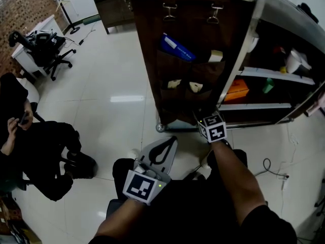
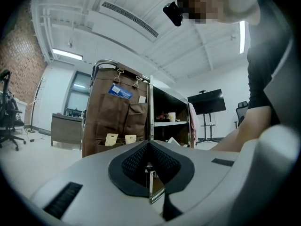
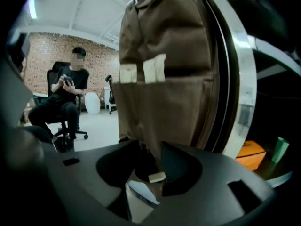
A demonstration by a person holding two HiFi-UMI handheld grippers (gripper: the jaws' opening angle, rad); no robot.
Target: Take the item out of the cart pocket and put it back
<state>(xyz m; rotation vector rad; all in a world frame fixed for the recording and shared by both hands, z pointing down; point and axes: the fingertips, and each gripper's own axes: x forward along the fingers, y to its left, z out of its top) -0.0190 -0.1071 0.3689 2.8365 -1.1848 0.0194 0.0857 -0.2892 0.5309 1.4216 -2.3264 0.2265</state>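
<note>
A brown fabric pocket organiser [image 1: 188, 44] hangs by two clips on the end of the metal cart [image 1: 254, 14]. A blue packet [image 1: 175, 47] sticks out of an upper pocket, and pale tan items [image 1: 174, 84] sit in the lower pockets. My right gripper [image 1: 201, 117] is at the organiser's bottom edge. In the right gripper view its dark jaws [image 3: 149, 149] stand apart, with the fabric's lower edge [image 3: 146, 126] hanging between them and two pale items [image 3: 154, 69] above. My left gripper [image 1: 170, 140] is held low and back from the cart, its mesh pads [image 2: 136, 161] closed together on nothing.
A person sits on a chair at the left [image 1: 30, 141], looking at a phone. An office chair [image 1: 45, 47] and a low cabinet [image 1: 114, 6] stand further back. The cart's shelves hold an orange box [image 1: 237, 90] and a green thing [image 1: 267, 85]. A cable [image 1: 271, 169] lies on the floor at right.
</note>
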